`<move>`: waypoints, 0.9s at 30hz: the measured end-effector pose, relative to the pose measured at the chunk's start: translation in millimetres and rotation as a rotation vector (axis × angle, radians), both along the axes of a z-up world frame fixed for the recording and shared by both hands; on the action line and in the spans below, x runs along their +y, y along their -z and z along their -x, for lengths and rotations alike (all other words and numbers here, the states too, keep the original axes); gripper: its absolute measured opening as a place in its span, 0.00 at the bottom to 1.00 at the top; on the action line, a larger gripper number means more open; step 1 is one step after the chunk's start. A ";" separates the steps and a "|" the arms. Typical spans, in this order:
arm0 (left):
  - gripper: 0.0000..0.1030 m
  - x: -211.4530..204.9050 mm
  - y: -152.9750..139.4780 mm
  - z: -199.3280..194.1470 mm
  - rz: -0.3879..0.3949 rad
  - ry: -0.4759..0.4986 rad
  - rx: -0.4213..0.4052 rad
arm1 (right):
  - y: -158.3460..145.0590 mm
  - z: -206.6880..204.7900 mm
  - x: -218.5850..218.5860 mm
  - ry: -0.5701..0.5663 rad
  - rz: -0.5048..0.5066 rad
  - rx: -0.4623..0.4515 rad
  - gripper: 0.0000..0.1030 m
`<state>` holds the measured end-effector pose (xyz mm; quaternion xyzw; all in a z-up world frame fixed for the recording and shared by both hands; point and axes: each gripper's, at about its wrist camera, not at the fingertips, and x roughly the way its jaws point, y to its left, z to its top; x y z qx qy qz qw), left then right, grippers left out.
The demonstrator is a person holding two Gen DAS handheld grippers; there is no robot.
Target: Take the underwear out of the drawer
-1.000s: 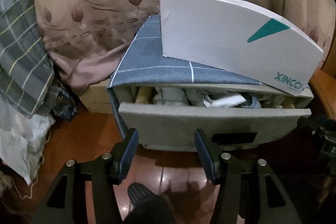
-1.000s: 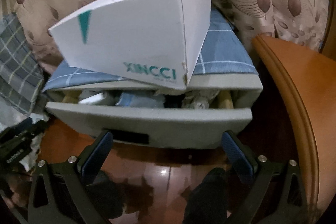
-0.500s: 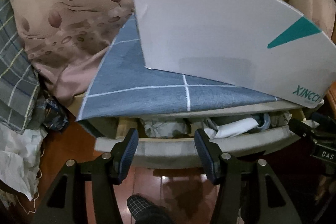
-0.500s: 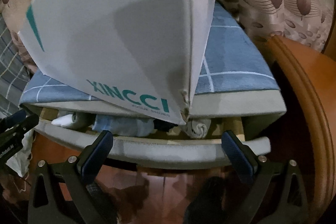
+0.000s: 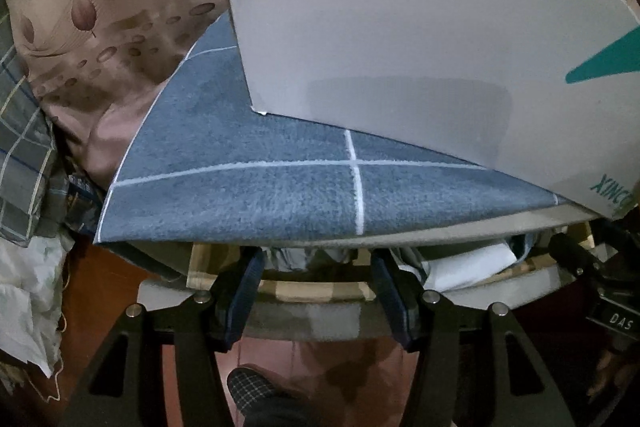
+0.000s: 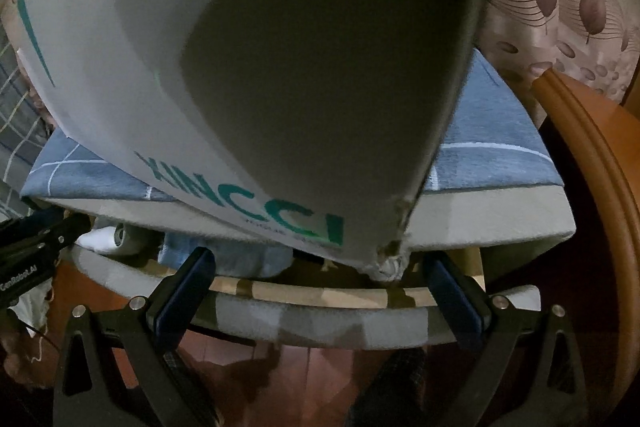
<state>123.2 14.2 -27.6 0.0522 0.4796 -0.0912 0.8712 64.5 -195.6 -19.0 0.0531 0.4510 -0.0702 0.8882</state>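
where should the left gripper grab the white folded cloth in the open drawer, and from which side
Judging by its pose, grip the white folded cloth at its raised edge, which stands above the drawer front. Come from above and in front, through the gap under the blue checked top. The open left gripper is left of it, so shift right first.

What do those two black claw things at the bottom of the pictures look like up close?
Both are alike. The left gripper and the right gripper each have a matte black frame with triangular cut-outs and silver screw heads. Each carries two fingers faced with dark blue ribbed pads. White lettering shows on the side of each gripper body as seen from the other camera. No cables are visible.
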 end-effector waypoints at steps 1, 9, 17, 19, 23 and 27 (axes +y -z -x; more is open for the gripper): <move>0.56 -0.2 0.2 0.5 -0.005 0.000 0.002 | 0.2 0.0 -0.3 0.000 0.000 0.001 0.99; 0.56 -1.3 -0.3 14.6 -0.017 0.005 0.064 | -0.7 8.4 4.0 0.002 -0.014 0.065 0.99; 0.56 5.9 -0.1 54.3 -0.029 0.010 0.141 | 2.1 39.0 11.2 0.011 -0.033 0.159 0.99; 0.56 8.0 0.5 63.8 -0.034 0.010 0.157 | 3.8 46.3 12.2 0.011 -0.041 0.186 0.99; 0.56 14.7 2.3 83.9 -0.037 0.010 0.193 | 10.2 62.1 11.9 0.010 -0.063 0.252 0.99; 0.56 18.7 5.0 99.6 -0.040 0.013 0.224 | 13.0 70.3 12.8 0.011 -0.080 0.309 0.99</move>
